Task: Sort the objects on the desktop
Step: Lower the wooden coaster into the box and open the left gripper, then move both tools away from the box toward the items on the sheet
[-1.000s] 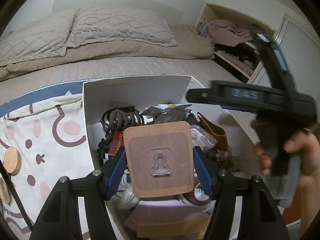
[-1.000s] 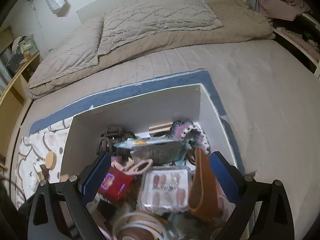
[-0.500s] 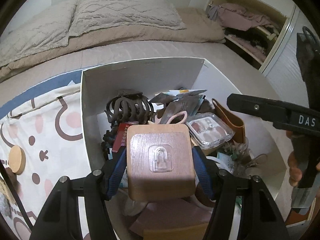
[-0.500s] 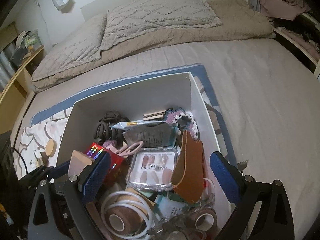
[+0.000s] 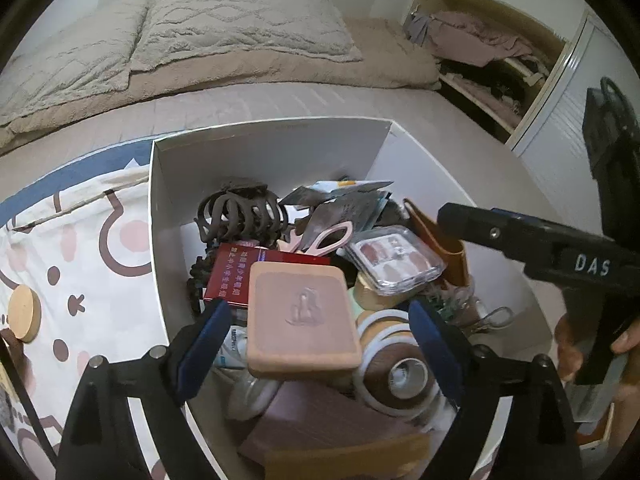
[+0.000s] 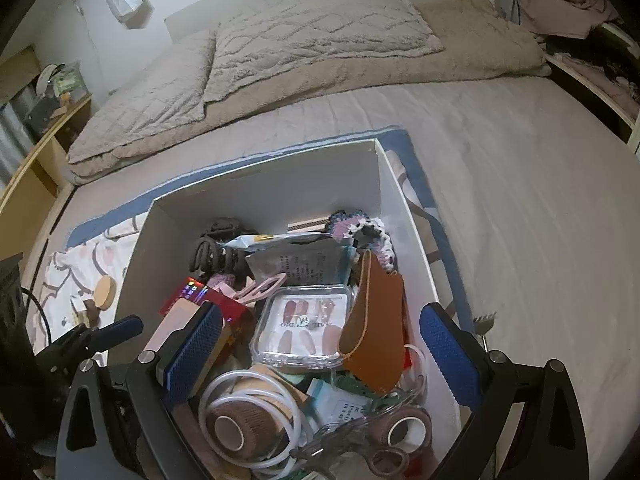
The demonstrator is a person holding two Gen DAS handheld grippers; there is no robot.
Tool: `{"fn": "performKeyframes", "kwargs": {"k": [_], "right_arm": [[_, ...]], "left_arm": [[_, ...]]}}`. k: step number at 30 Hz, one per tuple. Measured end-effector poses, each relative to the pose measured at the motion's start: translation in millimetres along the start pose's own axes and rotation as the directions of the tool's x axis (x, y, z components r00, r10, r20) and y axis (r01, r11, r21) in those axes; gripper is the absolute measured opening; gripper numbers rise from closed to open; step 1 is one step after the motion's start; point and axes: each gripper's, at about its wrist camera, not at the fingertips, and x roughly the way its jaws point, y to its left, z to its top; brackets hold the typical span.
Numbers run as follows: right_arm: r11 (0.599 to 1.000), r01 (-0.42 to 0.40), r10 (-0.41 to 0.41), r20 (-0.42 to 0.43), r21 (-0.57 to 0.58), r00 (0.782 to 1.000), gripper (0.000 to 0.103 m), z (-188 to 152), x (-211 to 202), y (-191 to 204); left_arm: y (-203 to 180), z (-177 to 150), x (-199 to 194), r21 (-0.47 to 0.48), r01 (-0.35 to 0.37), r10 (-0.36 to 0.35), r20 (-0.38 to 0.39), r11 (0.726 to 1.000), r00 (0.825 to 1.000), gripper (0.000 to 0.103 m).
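I am letting go of the wooden hook plate over the white box: my left gripper has just been opening its jaws, and the plate is lying between them on the heap, clear of both pads, just in front of the red packet. To do this well I am judging that I should lift straight away without brushing the plate, so it settles flat and does not slide off the tape roll beside it. My right gripper is hanging wide open and empty over the box's near end, above the clear nail case. Only the left view is showing the plate's face; the right view is showing just its edge, plus the crochet piece at the box's far wall.
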Motion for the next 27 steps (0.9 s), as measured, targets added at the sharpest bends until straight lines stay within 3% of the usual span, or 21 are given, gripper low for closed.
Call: {"fn": "performKeyframes", "kwargs": {"k": [7,14,20,27], "right_arm": [[1.0,-0.024,0.023,0.081,0.007,0.996,0.102,-5,-15,0],[1.0,0.018,-0.018,0.125,0.003,0.992,0.103,-12,-30,1],[0.999,0.035,-0.035,0.132,0.008,0.991,0.103,-25,-37,-2],[0.997,0.073,-0.069,0.183,-0.017,0.981,0.103,-34,-50,0]], "left_arm": [[-8,0,-19,0.049,-0.047,0.044,0.066,0.998,0.997,0.091],[-11,1,-39,0.065,-0.065,0.057,0.111,0.996,0.992,0.091],[-13,-2,-53,0.077,-0.091,0.078,0.153,0.993,0.985,0.102],[-13,-6,-68,0.083,-0.107,0.091,0.175,0.991,0.98,0.102]]}}
